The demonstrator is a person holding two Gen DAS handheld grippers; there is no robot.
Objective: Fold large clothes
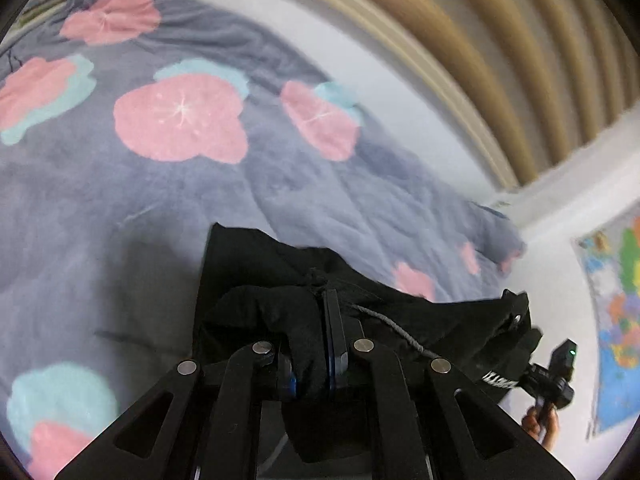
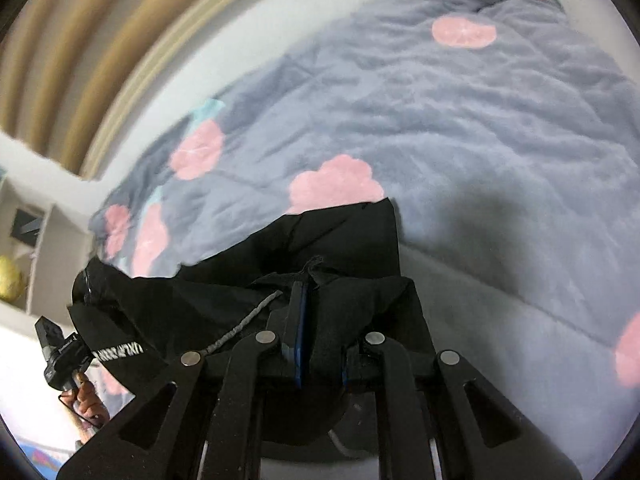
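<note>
1. The black garment [image 1: 256,272] hangs stretched between both grippers above the bed's floral blanket [image 1: 120,184]
2. Left gripper [image 1: 312,344] and right gripper [image 2: 320,328] each have jaws clenched on a bunch of its fabric
3. Judged step: carrying it taut; next, lay it flat on the bed

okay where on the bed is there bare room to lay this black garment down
The open stretch of grey flowered blanket ahead of the black garment looks free, between it and the white wall. It is crowded only near both grippers, left gripper and right gripper, where the cloth bunches.
</note>
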